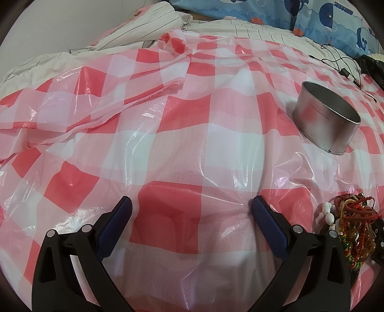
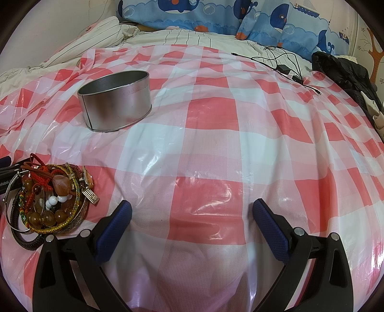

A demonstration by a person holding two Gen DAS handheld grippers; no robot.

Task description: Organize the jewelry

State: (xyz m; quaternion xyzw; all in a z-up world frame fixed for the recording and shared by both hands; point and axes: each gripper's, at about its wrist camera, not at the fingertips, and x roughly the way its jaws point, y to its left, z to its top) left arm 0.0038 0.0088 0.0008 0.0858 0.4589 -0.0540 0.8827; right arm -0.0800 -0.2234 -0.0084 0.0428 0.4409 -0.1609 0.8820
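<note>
A bed (image 2: pixel 182 36) with whale-print pillows (image 2: pixel 192 14) under a checked plastic sheet (image 2: pixel 240 134).

The jewelry pile (image 1: pixel 352 230) is partly cut off at the left wrist view's right edge and partly behind the gripper frame. Individual pieces are tangled beyond count. The tin's (image 2: pixel 115 103) floor is hidden by its wall.

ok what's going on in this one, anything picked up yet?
Nothing picked up yet. Both the left gripper and the right gripper are open and empty, above the red-and-white checked plastic sheet spread on a bed. A tangled pile of bracelets and beads lies between them, left of the right gripper and right of the left one. The round metal tin sits open farther back, with nothing visible inside from these angles. Sorting hasn't started.
</note>
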